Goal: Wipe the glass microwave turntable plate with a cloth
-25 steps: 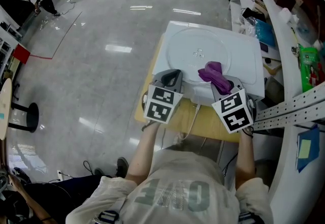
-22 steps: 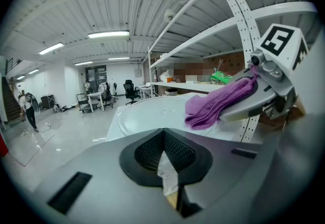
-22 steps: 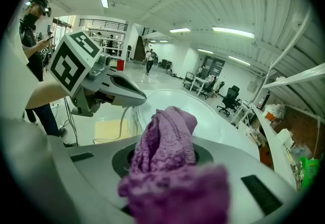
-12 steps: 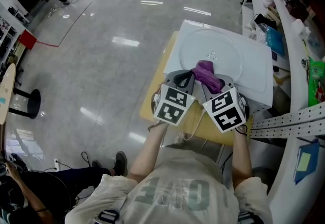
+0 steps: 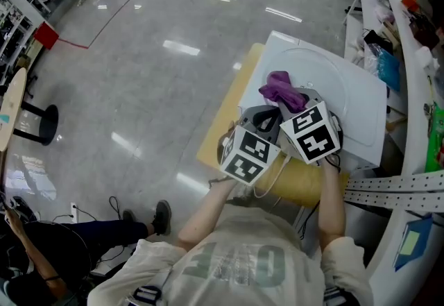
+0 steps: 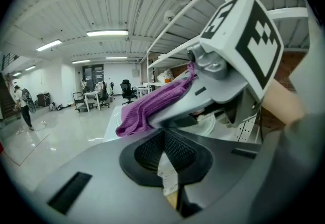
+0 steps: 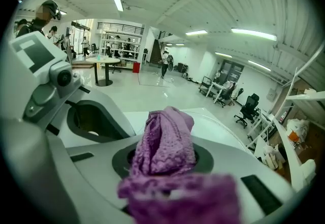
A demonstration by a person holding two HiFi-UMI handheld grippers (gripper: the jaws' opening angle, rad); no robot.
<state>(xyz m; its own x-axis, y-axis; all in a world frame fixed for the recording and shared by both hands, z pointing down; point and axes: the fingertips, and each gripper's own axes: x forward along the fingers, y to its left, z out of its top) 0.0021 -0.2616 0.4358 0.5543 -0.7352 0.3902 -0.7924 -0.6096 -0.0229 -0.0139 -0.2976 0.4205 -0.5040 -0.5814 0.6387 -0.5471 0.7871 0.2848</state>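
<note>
Right, L to R. The left gripper [image 5: 258,119] is hovering over the near-left corner of the white microwave [image 5: 368,124], jaws together w/ nothing between them. It's crowding right up against the right gripper [image 5: 298,102], which is clamping a bunch of the purple cloth [image 5: 281,89]; the rest is flopping out ahead of the jaws. The cloth is sitting at the near-left rim of the glass plate [image 5: 343,79], which is lying flat on top of the microwave.

Risk, imo: the plate is just resting there, and nothing is steadying it. A firm sideways push could be sliding it toward the microwave's edge. Also, the cloth is gripped short, so a hard jaw tip could be scraping the glass instead of fabric.

Vs 1 sec ago: the grippers were apart then, w/ the cloth nearer the plate's middle. Now they're closing up, and the cloth is sweeping over to the left rim.
</note>
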